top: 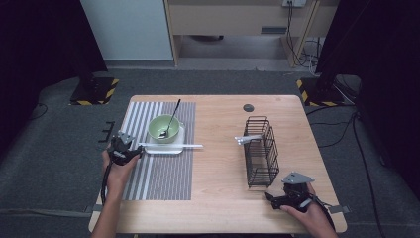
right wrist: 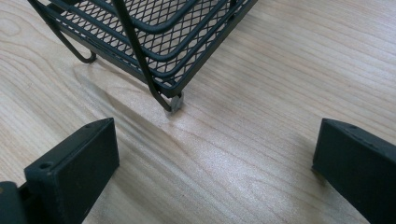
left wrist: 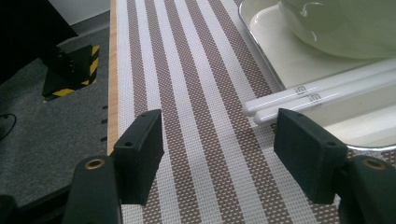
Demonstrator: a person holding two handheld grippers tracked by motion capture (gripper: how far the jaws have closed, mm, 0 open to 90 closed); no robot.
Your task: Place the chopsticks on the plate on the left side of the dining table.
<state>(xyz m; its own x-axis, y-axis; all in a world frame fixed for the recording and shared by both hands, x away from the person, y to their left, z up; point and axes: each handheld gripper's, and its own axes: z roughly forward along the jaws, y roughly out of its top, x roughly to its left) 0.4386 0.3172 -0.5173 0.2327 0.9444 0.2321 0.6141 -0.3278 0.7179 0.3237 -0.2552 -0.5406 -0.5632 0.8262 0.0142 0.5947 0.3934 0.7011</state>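
white chopsticks (left wrist: pixel 322 93), paired, lying across tray (left wrist: pixel 261 32) rim beside green bowl (top: pixel 164 128), handle ends just ahead of left claw (left wrist: pixel 219 144); jaws spread, empty, likely lined up to grasp. right claw (right wrist: pixel 212 163) spread, empty, near black basket (right wrist: pixel 154 32).

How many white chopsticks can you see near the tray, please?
2. The white chopsticks lie side by side across the near edge of the white tray, their ends resting on the striped placemat, just ahead of the open left claw.

Pair of white chopsticks (left wrist: pixel 322 93) lying side by side, flat across a white tray (left wrist: pixel 280 56), tips overhanging the striped mat (left wrist: pixel 196 93)
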